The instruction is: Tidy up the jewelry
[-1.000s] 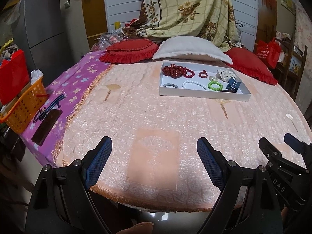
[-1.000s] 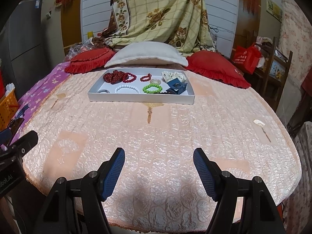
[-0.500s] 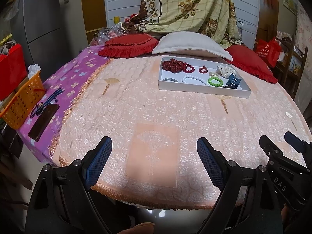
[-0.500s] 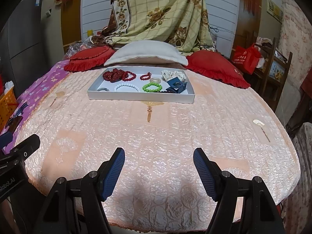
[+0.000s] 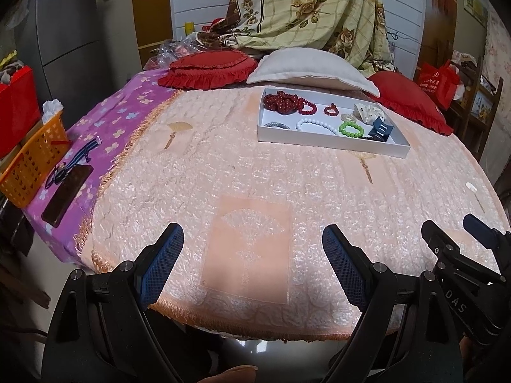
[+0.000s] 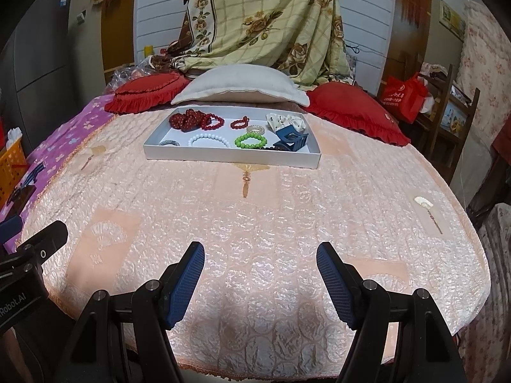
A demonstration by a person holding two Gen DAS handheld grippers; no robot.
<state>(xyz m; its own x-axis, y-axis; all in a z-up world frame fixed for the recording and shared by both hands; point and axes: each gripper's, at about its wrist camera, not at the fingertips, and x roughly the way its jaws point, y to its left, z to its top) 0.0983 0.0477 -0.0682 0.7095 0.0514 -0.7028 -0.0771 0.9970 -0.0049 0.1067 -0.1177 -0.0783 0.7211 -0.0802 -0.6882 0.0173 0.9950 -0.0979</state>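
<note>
1. Peach quilted bedspread point(image 6: 255, 217) fills both views, with pillows and a draped blanket at the far end. Over the last second the left view has tilted slightly, so the tray point(image 5: 332, 142) sits a touch lower and nearer in it; the right view barely shifts, and nothing in the tray has moved.
2. Left gripper point(image 5: 252, 249) and right gripper point(image 6: 260, 265) both hang spread wide and empty over the bed's near edge – the tray lies well ahead of each.
3. Inside it: red beads point(image 6: 191, 120), a white bracelet point(image 6: 209, 140), a green bracelet point(image 6: 250, 141), a blue clip point(image 6: 290, 140) and a cream scrunchie point(image 6: 286, 121). Jewelry gathered so fits sorting about to happen or already finished – I cannot tell which.
4. Nothing blocks the path ahead; a phone point(image 5: 67, 193) and orange basket point(image 5: 32, 162) lie far left of the left gripper.
</note>
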